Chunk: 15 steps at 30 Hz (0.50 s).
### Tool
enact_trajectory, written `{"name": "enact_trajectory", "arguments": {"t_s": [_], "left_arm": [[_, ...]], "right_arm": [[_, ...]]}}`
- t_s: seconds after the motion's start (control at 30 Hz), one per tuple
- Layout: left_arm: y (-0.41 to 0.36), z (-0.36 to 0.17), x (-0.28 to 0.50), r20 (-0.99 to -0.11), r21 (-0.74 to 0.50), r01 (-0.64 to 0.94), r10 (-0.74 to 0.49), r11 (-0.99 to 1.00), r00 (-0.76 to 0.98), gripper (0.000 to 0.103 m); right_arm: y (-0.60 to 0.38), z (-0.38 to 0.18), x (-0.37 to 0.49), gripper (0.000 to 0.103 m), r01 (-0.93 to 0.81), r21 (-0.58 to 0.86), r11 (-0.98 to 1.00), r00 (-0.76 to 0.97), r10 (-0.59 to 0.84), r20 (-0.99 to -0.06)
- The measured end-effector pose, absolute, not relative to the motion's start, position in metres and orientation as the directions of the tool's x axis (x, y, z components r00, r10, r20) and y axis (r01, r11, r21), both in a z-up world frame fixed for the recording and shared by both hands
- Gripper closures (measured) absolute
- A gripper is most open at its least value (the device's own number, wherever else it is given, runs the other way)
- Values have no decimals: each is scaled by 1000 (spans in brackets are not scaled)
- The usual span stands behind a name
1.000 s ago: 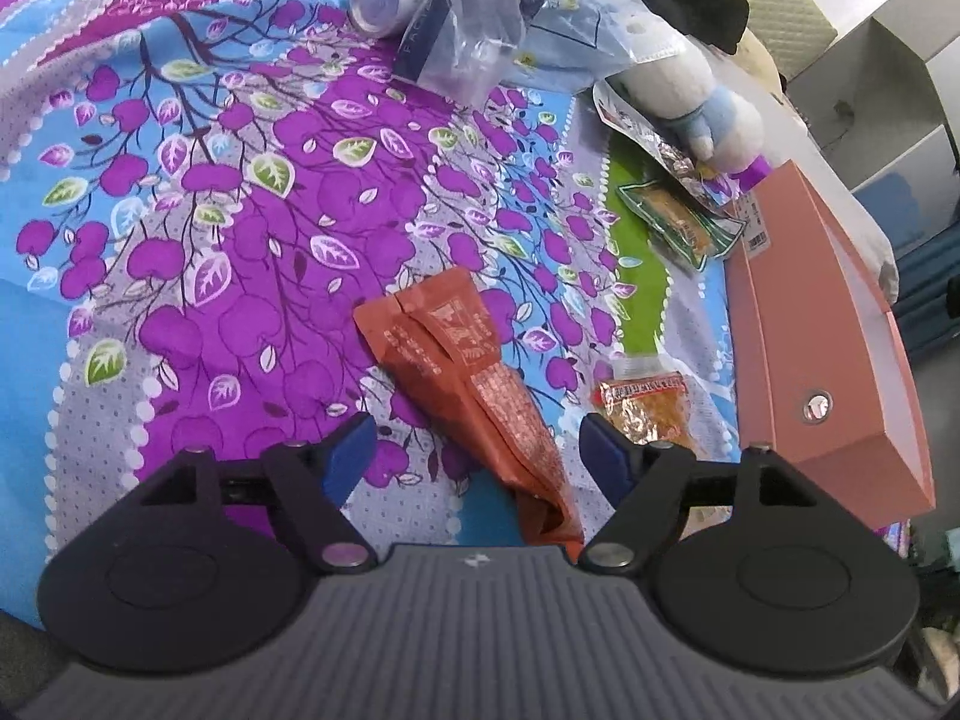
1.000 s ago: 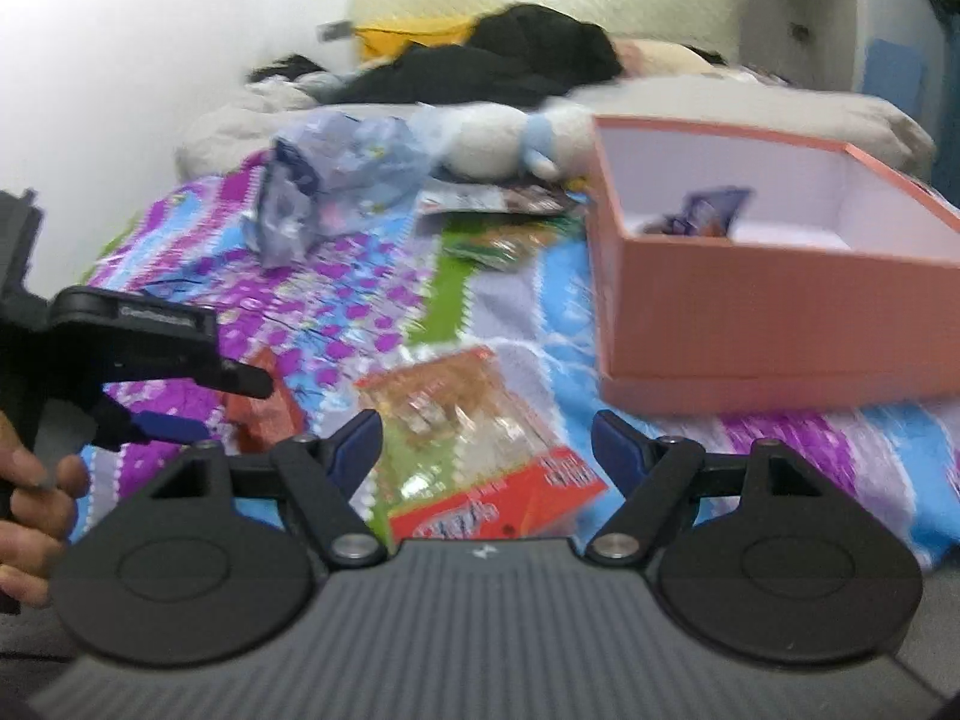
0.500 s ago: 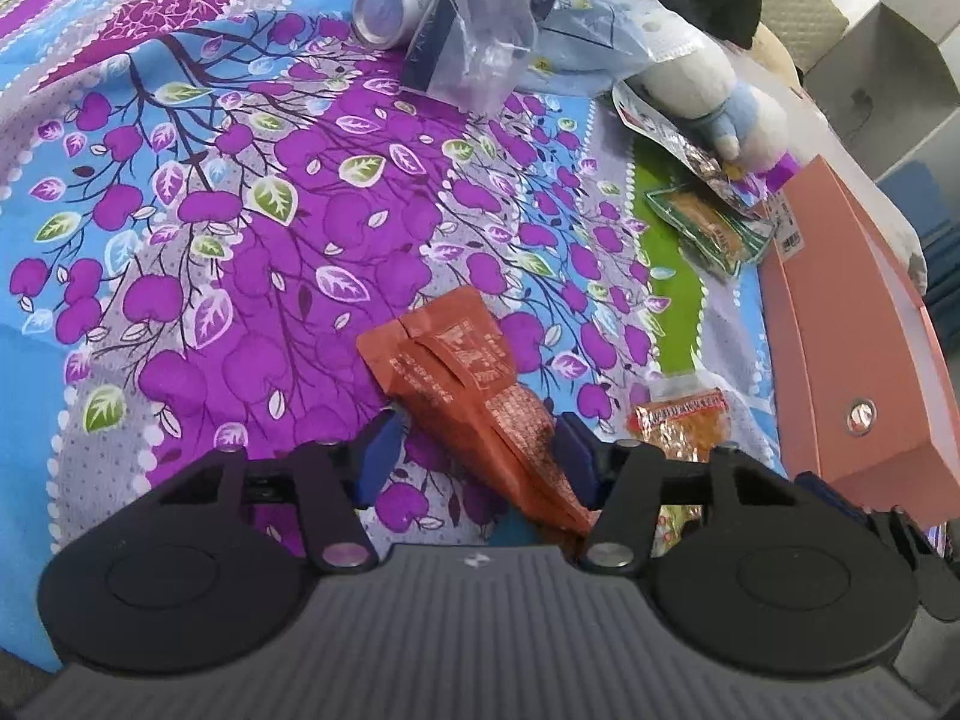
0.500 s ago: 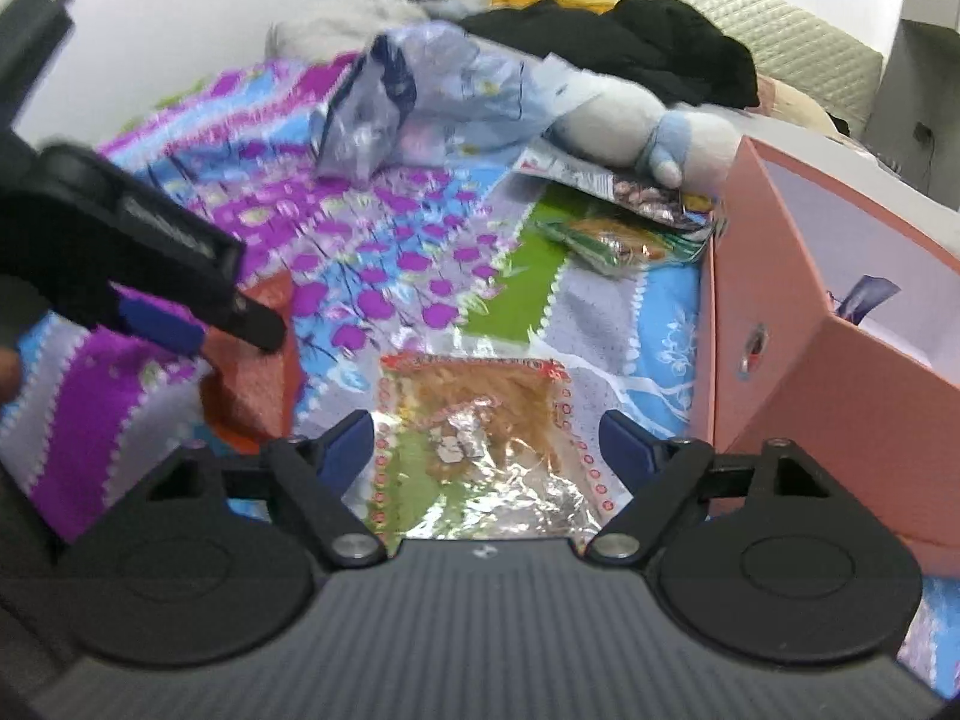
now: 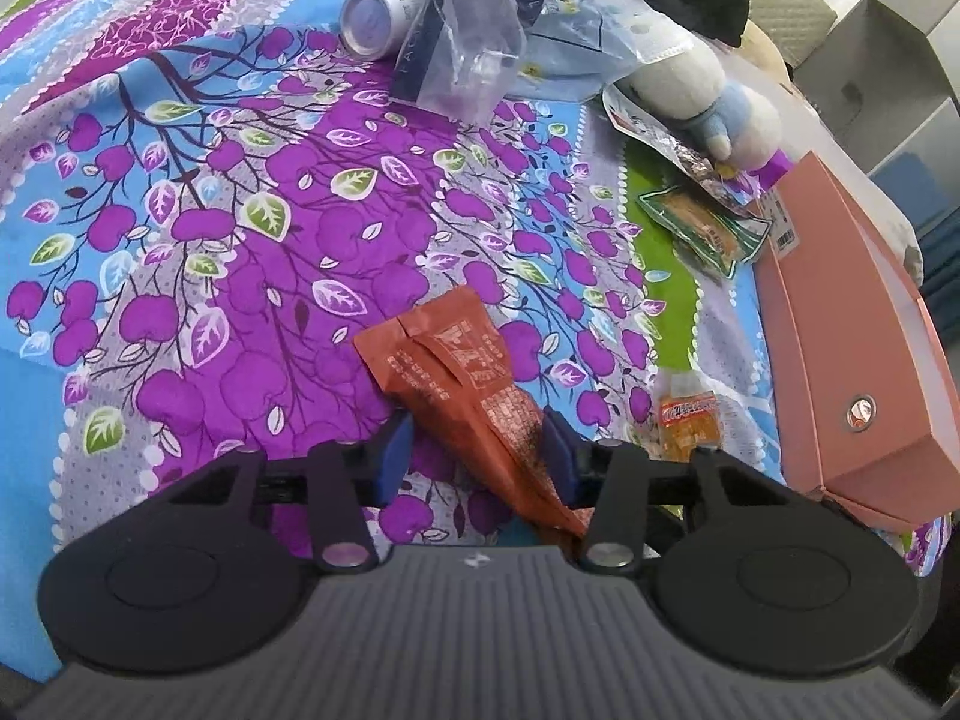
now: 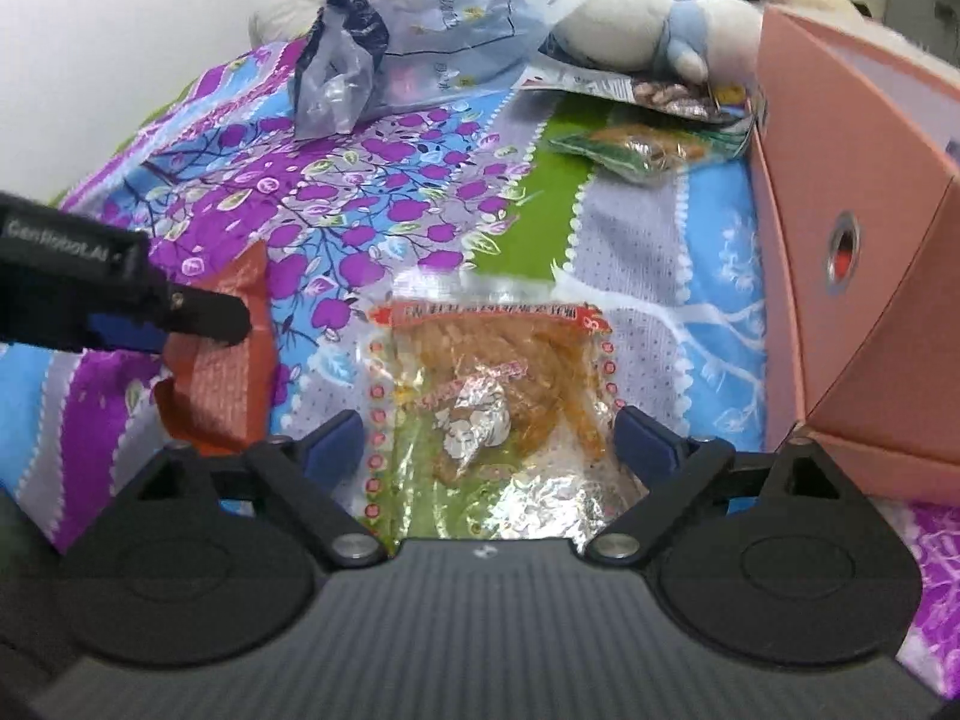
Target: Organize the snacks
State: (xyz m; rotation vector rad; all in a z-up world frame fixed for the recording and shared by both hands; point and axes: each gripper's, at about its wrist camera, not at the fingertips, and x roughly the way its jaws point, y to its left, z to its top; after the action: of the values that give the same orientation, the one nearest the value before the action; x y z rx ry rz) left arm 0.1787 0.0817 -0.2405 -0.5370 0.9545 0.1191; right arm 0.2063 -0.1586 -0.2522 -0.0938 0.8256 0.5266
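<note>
Two claws low over floral bedspread [image 5: 252, 228]. Left claw [image 5: 477, 450] narrowed around orange snack packet [image 5: 462, 384], pads touching its sides, packet lying on bed. Right claw [image 6: 489, 444] spread wide, straddling clear packet of yellow strips [image 6: 492, 384], not gripping. Pink box [image 6: 870, 276] just right. Green packet [image 5: 702, 228] near plush toy [image 5: 708, 90].

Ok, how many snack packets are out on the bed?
4: orange packet between the left gripper fingers, clear red-trimmed packet between the right gripper fingers, green packet beside the pink box, nut packet under the plush toy. The box may hide more.
</note>
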Motion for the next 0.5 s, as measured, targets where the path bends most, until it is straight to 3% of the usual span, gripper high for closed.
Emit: {"name": "enact_trajectory", "arguments": {"t_s": [0.1, 0.2, 0.37, 0.5], "left_arm": [[79, -240, 179, -798, -377, -313, -134, 872, 588, 52], [78, -240, 180, -796, -381, -303, -144, 873, 587, 52], [76, -237, 179, -790, -369, -269, -148, 890, 595, 55], [76, -233, 179, -785, -377, -252, -163, 891, 598, 57]], "right_arm": [[-158, -251, 207, 11, -471, 129, 873, 559, 408, -721], [-159, -250, 206, 21, -454, 125, 882, 575, 397, -715], [-165, -245, 206, 55, -380, 138, 915, 613, 361, -703], [-169, -238, 205, 65, -339, 132, 931, 635, 331, -698]]}}
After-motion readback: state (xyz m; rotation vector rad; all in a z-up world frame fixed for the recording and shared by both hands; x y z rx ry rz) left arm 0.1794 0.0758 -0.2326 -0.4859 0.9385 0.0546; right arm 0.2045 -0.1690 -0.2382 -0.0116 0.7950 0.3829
